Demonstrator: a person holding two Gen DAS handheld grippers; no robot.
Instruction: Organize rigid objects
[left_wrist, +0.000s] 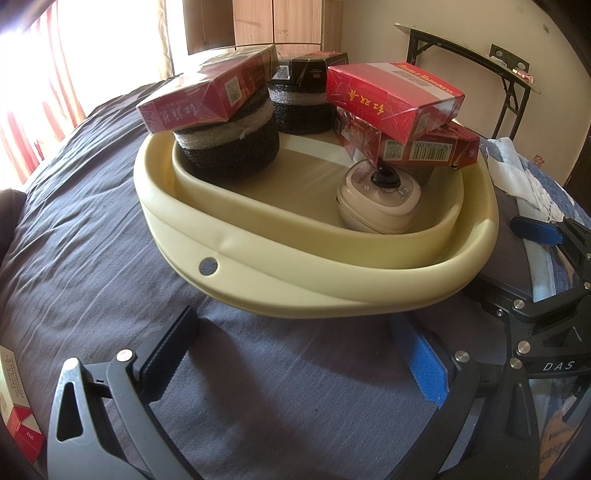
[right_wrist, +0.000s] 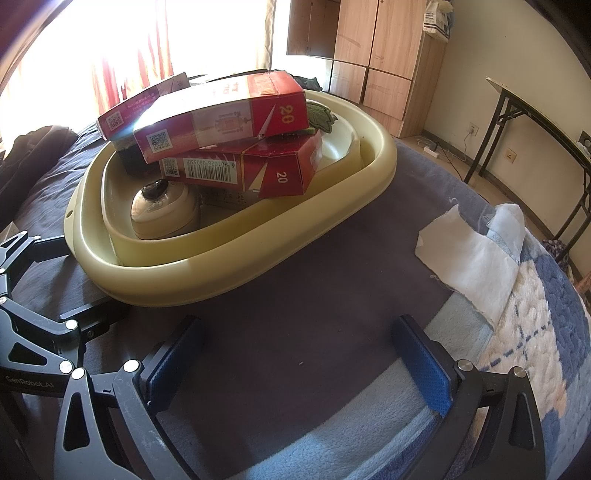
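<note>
Left gripper (left_wrist: 295, 354) and right gripper (right_wrist: 299, 358), fingers spread and empty, rest on the bedsheet (left_wrist: 92, 240); ahead of both, the cream basin (left_wrist: 332, 273) holds stacked red cartons (left_wrist: 391, 96).

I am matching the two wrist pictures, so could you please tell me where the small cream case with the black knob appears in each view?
Left wrist view: the cream case lies right of centre, inside the basin, below the stacked red boxes.
Right wrist view: the cream case lies left of centre, at the basin's near-left inner wall.
Shared landmark: the barcoded red box overhanging it, inside the cream basin.
</note>
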